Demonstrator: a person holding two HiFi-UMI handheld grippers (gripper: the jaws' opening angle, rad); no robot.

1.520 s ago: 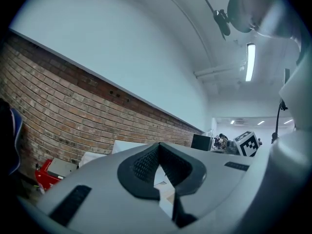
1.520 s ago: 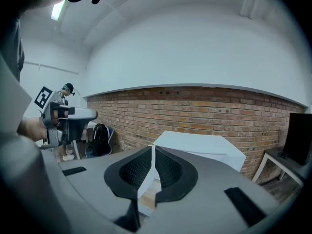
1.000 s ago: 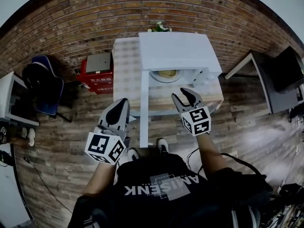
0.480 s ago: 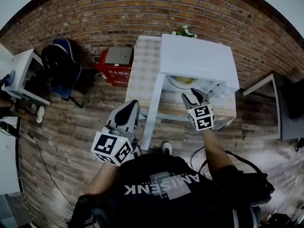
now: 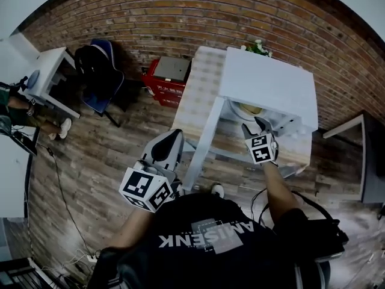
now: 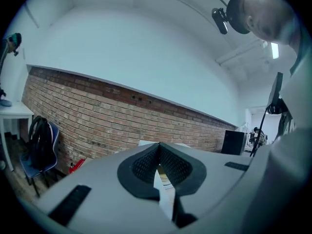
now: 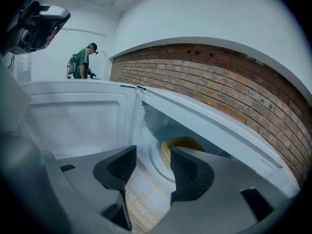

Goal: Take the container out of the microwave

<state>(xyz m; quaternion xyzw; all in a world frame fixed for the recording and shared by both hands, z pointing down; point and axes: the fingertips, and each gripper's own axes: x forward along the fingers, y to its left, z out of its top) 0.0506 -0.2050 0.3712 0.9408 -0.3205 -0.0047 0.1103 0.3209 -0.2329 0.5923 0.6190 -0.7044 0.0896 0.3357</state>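
Observation:
The white microwave (image 5: 267, 83) stands on a table with its door (image 5: 206, 138) swung open toward me. Inside, a yellow container (image 5: 250, 109) rests on the glass turntable (image 7: 155, 164); in the right gripper view the container (image 7: 183, 144) lies just beyond the jaws. My right gripper (image 5: 254, 124) hangs at the oven's mouth; its jaws (image 7: 152, 155) are opening, with nothing between them. My left gripper (image 5: 171, 139) stays shut and empty, left of the door; in its own view the left gripper (image 6: 158, 161) shows its pads meeting.
A checked cloth covers the table (image 5: 201, 80). A red box (image 5: 163, 82) and a chair with a dark backpack (image 5: 99, 71) stand to the left by the brick wall. White desk (image 5: 51, 71) far left. Flowers (image 5: 258, 47) behind the microwave. A person (image 7: 84, 61) stands in the background.
My right gripper has moved forward and down to the microwave's opening, and its jaws have spread wider. The left gripper has kept its place.

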